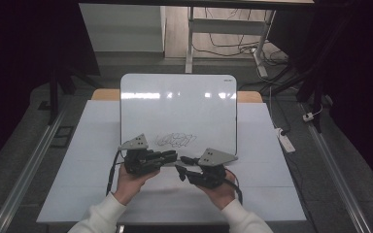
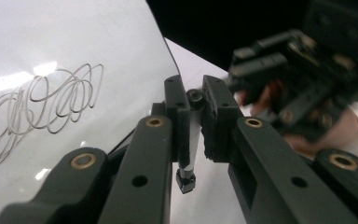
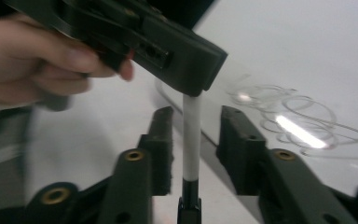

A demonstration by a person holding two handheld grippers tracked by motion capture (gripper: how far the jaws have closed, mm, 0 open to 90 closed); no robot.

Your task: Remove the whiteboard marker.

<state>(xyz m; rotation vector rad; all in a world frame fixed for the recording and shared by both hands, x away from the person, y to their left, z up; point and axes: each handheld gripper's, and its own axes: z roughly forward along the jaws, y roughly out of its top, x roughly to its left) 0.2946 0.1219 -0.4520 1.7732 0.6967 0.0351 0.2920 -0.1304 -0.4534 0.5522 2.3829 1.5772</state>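
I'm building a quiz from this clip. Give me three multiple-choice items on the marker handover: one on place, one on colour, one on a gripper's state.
1. Where do the scribbles lie?
A. on the whiteboard
B. on the floor
C. on a sleeve

2. What colour is the marker's barrel?
A. red
B. white
C. green

3. How does the left hand-held gripper stand?
A. wide open, empty
B. shut on the marker
C. lying on the table

Key: 1 A, the scribbles sit on the whiteboard. 2 B, the marker shows a white barrel. 3 B, the left hand-held gripper has its jaws pressed on the marker, while the right hand-held gripper stands open around it.
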